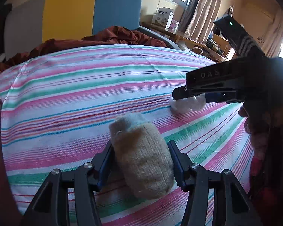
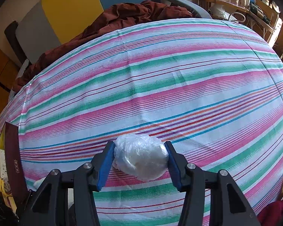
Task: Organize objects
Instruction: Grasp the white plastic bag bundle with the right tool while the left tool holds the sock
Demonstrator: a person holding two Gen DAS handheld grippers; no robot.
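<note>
The right tool point(image 2: 140, 162) points down at a bed covered by a striped sheet point(image 2: 160, 75) in pink, green and white. Between its blue pads point(image 2: 105, 165) sits a white bundle wrapped in clear plastic point(image 2: 141, 156) — both pads press against its sides. A crumpled dark red blanket point(image 2: 122, 17) lies at the far end of the bed, below a yellow and blue headboard point(image 2: 71, 7). At the left edge, a dark maroon box point(image 2: 14, 160) stands beside the sheet.

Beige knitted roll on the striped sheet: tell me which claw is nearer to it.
Left. The left claw has the beige knitted roll between its pads. The right claw is off to the side, closed on a white plastic-wrapped bundle.
</note>
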